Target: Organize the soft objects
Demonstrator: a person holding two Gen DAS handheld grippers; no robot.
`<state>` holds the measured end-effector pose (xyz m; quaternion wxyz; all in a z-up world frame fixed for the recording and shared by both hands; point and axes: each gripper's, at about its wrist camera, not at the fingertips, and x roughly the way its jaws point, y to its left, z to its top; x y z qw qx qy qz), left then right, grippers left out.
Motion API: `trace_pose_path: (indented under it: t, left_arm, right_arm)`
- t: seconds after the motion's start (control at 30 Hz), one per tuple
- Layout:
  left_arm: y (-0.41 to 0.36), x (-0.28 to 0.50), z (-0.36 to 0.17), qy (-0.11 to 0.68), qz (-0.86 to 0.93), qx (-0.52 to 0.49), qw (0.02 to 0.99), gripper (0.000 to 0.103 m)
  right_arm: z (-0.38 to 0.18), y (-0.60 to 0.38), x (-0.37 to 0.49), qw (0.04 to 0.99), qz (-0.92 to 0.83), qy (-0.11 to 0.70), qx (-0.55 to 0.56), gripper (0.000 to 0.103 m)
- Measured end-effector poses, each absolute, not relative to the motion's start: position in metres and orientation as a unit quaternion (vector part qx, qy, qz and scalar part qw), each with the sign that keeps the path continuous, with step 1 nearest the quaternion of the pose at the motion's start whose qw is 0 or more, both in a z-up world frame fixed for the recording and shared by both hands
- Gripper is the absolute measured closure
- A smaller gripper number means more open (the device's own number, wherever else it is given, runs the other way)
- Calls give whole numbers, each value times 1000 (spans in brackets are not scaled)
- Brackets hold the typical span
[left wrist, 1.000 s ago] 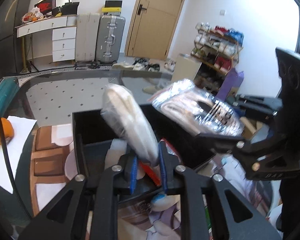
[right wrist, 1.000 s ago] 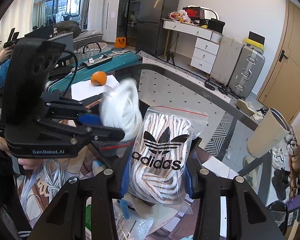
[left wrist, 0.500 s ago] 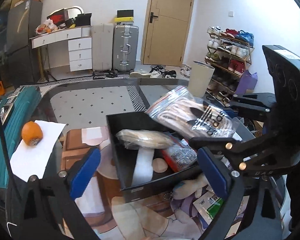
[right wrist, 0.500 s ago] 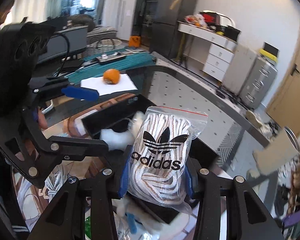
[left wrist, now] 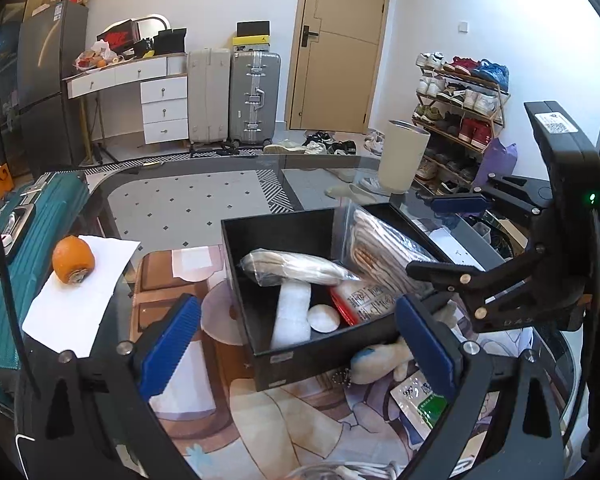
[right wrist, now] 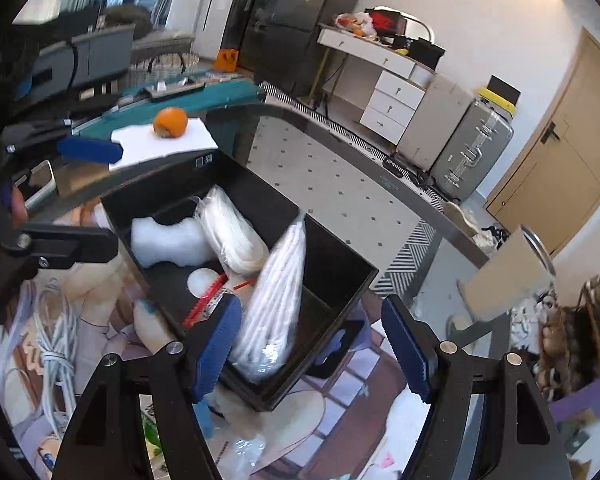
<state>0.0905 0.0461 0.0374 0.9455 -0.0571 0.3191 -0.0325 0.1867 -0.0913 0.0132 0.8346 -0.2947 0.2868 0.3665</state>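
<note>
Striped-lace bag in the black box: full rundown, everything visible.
The clear zip bag of white, brown-striped laces stands on edge, tilted, inside the black box, leaning on its divider. The glossy plastic is stuffed full, its top corner pointing up. It touches the neighbouring bag of white laces. The right gripper is open, not holding it.

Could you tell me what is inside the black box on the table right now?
The black box holds a bagged striped bundle on edge, a bagged white bundle, white foam, a round white pad and a red-edged packet. Anything beneath them is covered.
</note>
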Motion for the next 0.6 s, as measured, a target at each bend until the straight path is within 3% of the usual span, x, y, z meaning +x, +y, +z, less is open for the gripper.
trace_pose_path:
  t: [0.37,0.6]
  left_arm:
    - [41,60,35,324,-24,-39,945,0]
    - [33,44,39,321,-17,-19,947,0]
  right_arm:
    - [21,-134,147,876,336,306,-163,5]
    - [20,-157,124,885,320,323,-101,1]
